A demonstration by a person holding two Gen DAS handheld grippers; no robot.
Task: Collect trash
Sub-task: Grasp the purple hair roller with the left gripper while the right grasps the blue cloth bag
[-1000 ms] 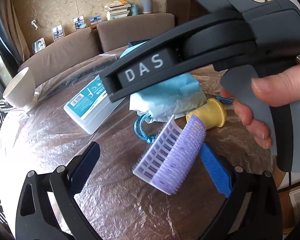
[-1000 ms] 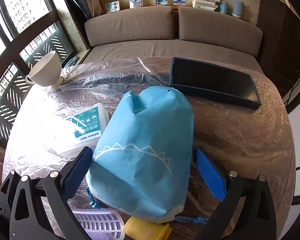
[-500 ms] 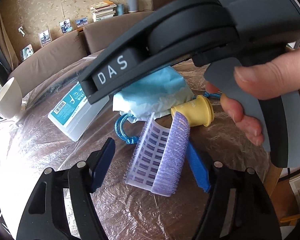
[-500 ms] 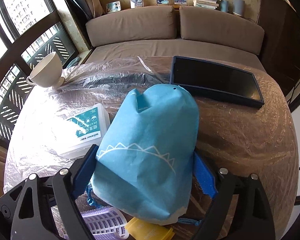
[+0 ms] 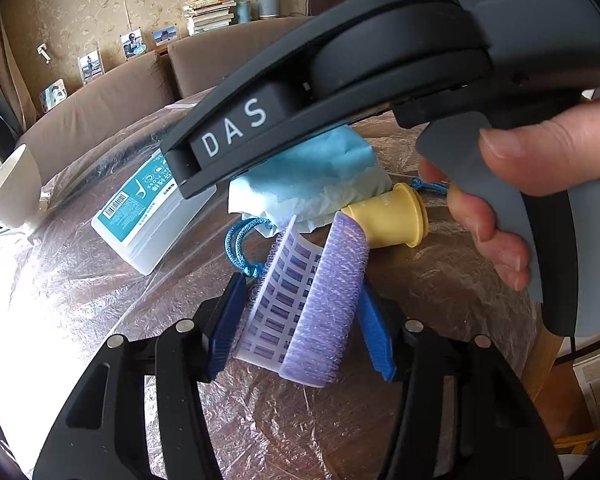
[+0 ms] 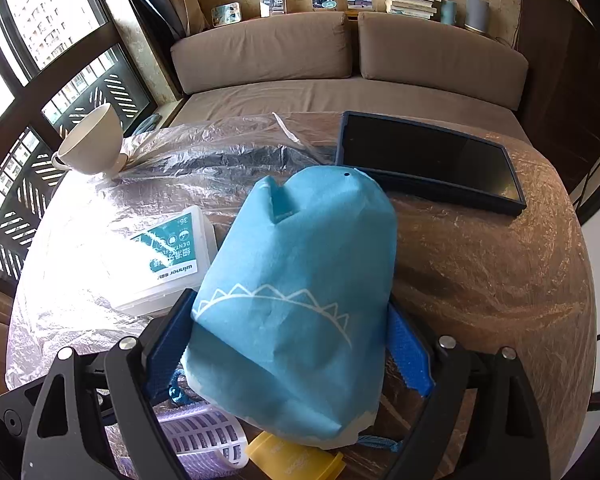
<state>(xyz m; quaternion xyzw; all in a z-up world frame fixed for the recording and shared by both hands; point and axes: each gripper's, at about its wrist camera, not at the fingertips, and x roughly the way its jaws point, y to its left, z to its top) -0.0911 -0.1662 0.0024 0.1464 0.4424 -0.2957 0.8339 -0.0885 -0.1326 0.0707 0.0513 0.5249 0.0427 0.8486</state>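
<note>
The left gripper (image 5: 300,320), spread wide a second ago, is closing on the purple hair roller (image 5: 320,300), seemingly touching both sides. Beyond it, the right gripper (image 6: 290,344), narrowed since then, pinches the blue bag (image 6: 300,292) on the table (image 6: 500,272).

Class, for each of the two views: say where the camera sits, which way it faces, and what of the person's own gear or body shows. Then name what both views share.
Left wrist: sits on the left claw, faces down at the table; its jaws are closing on the purple roller; the right tool and hand show above.
Right wrist: sits on the right claw, faces down towards the sofa; its pads flank the blue bag.
Shared: roller, bag, yellow spool, box, cup.
</note>
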